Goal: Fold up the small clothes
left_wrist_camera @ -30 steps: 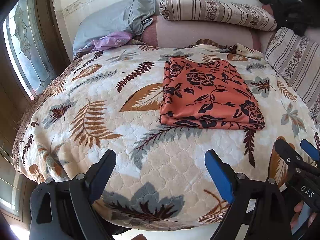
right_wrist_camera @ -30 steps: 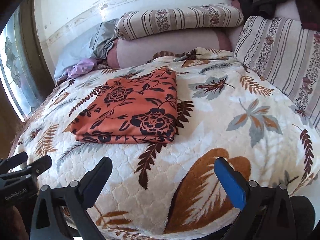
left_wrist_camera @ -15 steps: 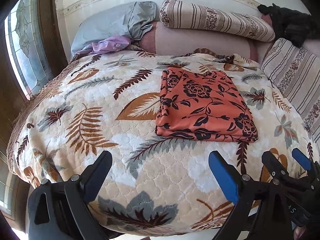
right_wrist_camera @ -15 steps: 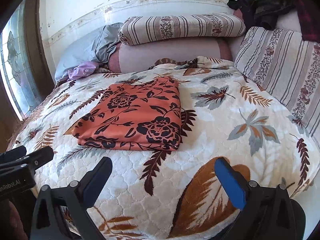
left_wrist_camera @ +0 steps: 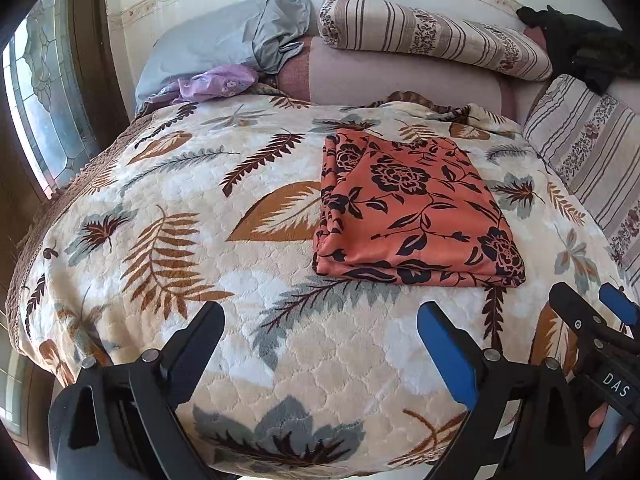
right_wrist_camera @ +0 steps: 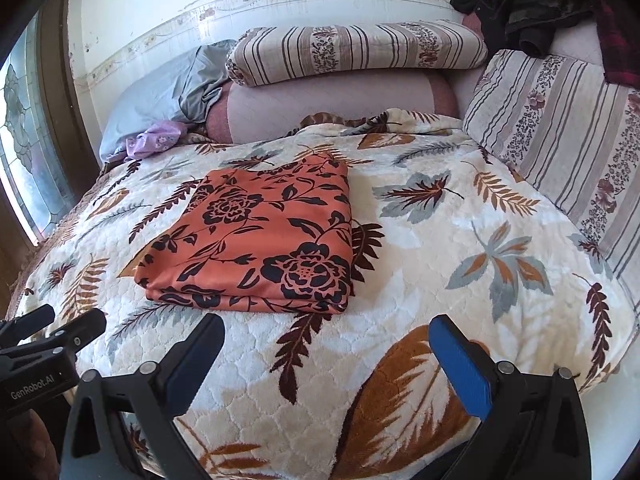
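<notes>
An orange cloth with black flowers (left_wrist_camera: pixel 412 208) lies folded into a flat rectangle on the leaf-patterned bedspread (left_wrist_camera: pixel 200 240); it also shows in the right wrist view (right_wrist_camera: pixel 260 240). My left gripper (left_wrist_camera: pixel 320 344) is open and empty, held near the bed's front edge, short of the cloth. My right gripper (right_wrist_camera: pixel 326 356) is open and empty, also near the front edge, in front of the cloth. The right gripper appears at the lower right of the left wrist view (left_wrist_camera: pixel 592 312), and the left gripper at the lower left of the right wrist view (right_wrist_camera: pixel 52 328).
Striped pillows (right_wrist_camera: pixel 352 50) and a pink bolster (right_wrist_camera: pixel 332 104) line the headboard. A grey pillow (left_wrist_camera: pixel 224 44) and a lilac cloth (left_wrist_camera: pixel 216 84) lie at the back left. Dark clothes (right_wrist_camera: pixel 528 8) sit at the back right. A window (left_wrist_camera: pixel 44 100) is at the left.
Both grippers have drawn back and risen a little, so the folded cloth sits farther away in both views. The cloth has not moved. Both grippers stay open.
</notes>
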A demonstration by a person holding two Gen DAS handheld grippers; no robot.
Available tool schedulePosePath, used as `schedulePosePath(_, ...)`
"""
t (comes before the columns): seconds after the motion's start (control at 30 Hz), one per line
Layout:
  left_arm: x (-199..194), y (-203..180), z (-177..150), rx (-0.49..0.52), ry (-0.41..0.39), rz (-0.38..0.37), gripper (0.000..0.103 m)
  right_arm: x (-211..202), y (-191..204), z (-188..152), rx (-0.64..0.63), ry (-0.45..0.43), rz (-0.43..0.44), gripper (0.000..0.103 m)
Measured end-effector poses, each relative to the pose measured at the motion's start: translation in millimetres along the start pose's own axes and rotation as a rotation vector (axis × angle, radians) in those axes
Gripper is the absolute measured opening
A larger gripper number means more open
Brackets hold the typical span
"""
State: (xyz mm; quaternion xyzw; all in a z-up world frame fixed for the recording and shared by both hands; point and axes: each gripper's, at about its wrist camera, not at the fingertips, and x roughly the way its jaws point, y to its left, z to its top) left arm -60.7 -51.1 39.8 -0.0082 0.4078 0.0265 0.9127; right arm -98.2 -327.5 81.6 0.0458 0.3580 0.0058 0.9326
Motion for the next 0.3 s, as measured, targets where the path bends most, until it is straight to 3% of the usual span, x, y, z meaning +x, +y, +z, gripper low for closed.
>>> schedulePosePath(0.3, 6.8, -21.2, 9.2, 0.055, -0.032, -0.001, 0.098, 8.1, -4.4, 2.1, 0.003, -0.005, 0.006, 0.103)
